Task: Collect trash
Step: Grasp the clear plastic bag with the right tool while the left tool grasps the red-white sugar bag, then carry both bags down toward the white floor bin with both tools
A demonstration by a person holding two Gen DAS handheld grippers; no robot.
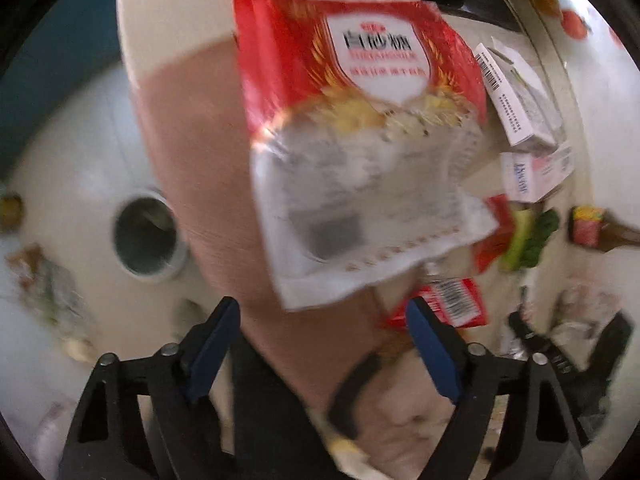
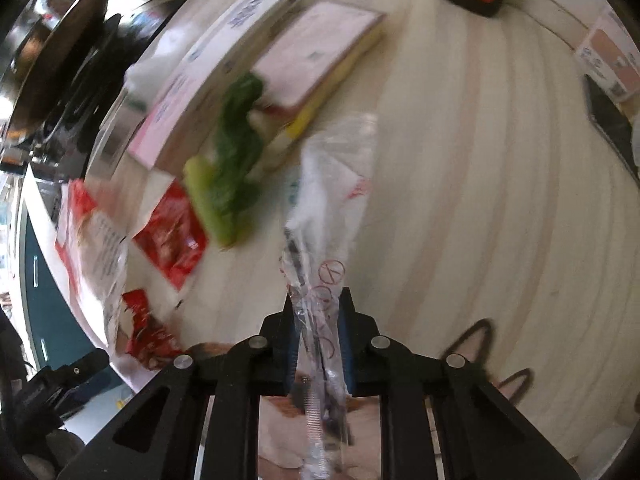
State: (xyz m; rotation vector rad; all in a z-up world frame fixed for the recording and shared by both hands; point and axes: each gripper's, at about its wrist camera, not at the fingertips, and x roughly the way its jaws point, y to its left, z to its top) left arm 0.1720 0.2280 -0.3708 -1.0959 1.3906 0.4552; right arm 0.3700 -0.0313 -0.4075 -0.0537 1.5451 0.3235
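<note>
Two grippers are in my views, and I place everything from the pale wood-grain counter [image 2: 480,200]. My right gripper [image 2: 318,320] has its blue-padded fingers pressed together on a clear, crinkly plastic wrapper [image 2: 332,184] printed with red circles; the wrapper stretches forward from the fingertips, above the counter. To the wrapper's right the counter runs as bare striped wood up to its curved far edge. To its left lie a limp green leafy vegetable [image 2: 232,152], flat pink and white cartons [image 2: 248,52] and glossy red foil packets [image 2: 172,232], crowding toward the counter's left edge.

My left gripper [image 1: 324,344] has its fingers spread wide, pinching nothing. Just ahead of them, a red and white sugar bag [image 1: 352,120] with a clear, wrinkled lower half fills the view, blurred; I cannot tell what holds it. Left of the bag, a round metal-rimmed hole [image 1: 146,236] opens in a white surface. Right of the bag sit small white boxes [image 1: 516,96] with barcodes.
</note>
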